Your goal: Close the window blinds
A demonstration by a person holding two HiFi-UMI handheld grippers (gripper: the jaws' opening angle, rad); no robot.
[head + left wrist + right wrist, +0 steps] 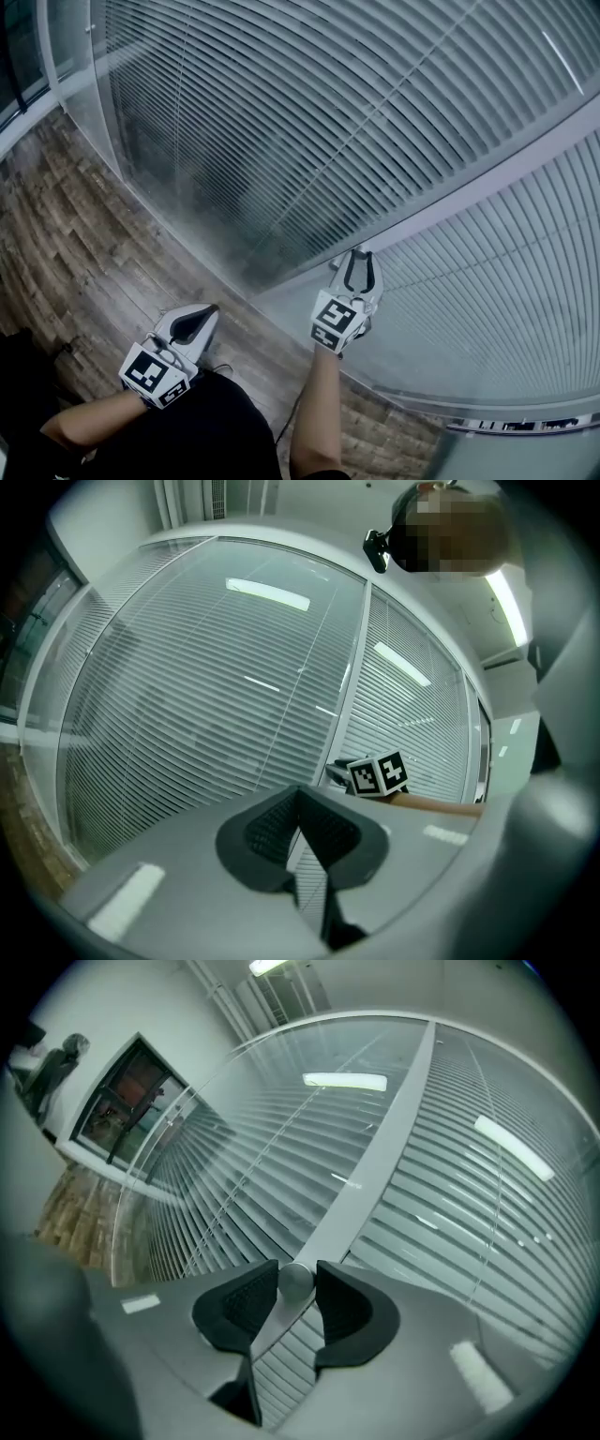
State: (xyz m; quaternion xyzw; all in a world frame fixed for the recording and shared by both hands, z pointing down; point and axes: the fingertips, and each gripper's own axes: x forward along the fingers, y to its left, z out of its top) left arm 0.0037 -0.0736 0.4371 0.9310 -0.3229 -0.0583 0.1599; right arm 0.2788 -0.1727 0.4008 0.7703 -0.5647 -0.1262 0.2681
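Grey slatted blinds [309, 112] hang behind glass panes, split by a pale frame bar [487, 178]. In the right gripper view a small round metal knob [296, 1282] sticks out of that frame bar [375, 1166]. My right gripper [296, 1274] points level at it, its two dark pads closed on either side of the knob. The head view shows the same gripper [359, 255] up against the frame. My left gripper [194, 322] hangs back lower left, away from the glass, jaws shut and empty [300, 791]. The left gripper view also catches the right gripper's marker cube [380, 773].
Wooden floor [75, 253] runs along the foot of the glass wall. A further glass panel and frame [56, 66] stand at the left. In the right gripper view a dark doorway [131, 1101] and a person [56, 1063] are far off at the left.
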